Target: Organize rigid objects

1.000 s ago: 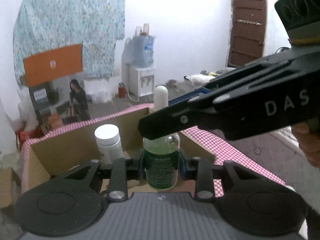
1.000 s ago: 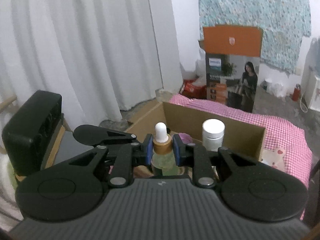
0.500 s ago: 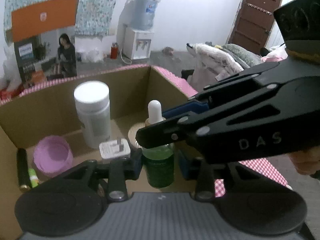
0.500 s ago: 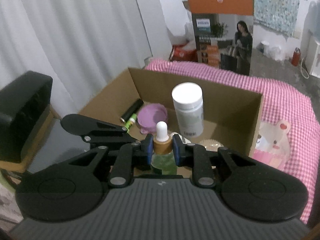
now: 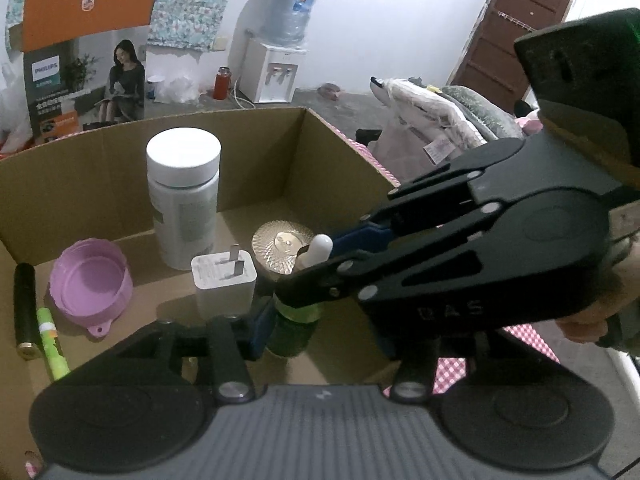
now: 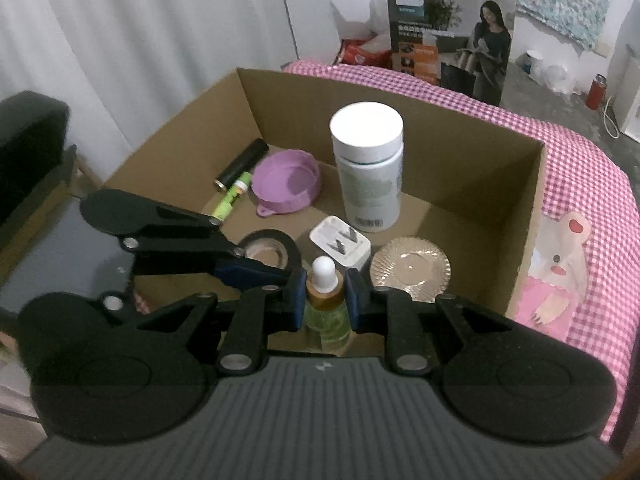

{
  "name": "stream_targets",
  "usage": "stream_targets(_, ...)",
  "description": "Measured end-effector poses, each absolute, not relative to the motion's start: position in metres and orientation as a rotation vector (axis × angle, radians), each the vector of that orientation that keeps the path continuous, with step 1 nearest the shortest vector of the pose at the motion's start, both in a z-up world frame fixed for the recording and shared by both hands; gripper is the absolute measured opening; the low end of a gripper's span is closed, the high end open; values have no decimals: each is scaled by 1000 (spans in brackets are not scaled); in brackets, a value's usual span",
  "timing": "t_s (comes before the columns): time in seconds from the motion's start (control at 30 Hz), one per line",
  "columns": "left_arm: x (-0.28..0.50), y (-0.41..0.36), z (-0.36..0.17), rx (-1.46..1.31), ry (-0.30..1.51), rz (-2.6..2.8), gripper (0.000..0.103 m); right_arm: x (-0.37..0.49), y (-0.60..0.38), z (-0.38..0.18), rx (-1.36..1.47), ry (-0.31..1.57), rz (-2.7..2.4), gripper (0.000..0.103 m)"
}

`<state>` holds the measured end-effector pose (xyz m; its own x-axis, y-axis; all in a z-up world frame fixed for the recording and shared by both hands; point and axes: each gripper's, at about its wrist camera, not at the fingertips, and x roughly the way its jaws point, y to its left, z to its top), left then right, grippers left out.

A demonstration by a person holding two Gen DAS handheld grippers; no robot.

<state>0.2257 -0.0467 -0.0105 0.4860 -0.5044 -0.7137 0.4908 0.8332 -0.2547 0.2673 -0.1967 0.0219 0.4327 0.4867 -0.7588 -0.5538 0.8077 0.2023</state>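
A green dropper bottle (image 6: 325,304) with a white bulb and amber collar stands inside the cardboard box (image 6: 524,216), near its front wall. My right gripper (image 6: 323,298) is shut on the bottle's neck. In the left wrist view the same bottle (image 5: 294,322) sits between the left gripper's fingers. My left gripper (image 5: 320,328) stands around the bottle's body; its right finger is hidden behind the right gripper, which crosses the view from the right. Whether the left pads touch the bottle I cannot tell.
The box also holds a white jar (image 6: 368,168), a white plug adapter (image 6: 340,242), a gold ribbed lid (image 6: 410,270), a purple lid (image 6: 288,184), black tape roll (image 6: 268,250), a black tube (image 6: 242,162) and a green stick (image 6: 232,200). The box rests on pink checked cloth (image 6: 580,152).
Both grippers have lowered the dropper bottle from above the box rim down into the box. The left gripper's fingers now look wider around the bottle than before.
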Motion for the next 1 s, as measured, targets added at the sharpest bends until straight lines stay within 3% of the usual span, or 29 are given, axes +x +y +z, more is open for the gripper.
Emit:
stream_targets(0.3, 219, -41, -3, -10, 856, -582, 84, 275, -194, 13, -92, 970, 629, 23)
stream_targets(0.4, 213, -39, 5, -3, 836, -557, 87, 275, -195, 15, -80, 961, 627, 26)
stream_targets(0.7, 173, -16, 41, 40, 733, -428, 101, 238, -215, 58, 18, 799, 580, 60)
stream_targets(0.77, 160, -10, 50, 68, 702, -373, 102, 217, -223, 73, 57, 723, 552, 87)
stream_targets(0.87, 145, -1, 61, 91, 689, -278, 103, 177, -236, 92, 113, 591, 492, 102)
stream_targets(1.0, 133, 8, 65, 90, 697, -139, 103, 140, -244, 94, 178, 520, 382, 102)
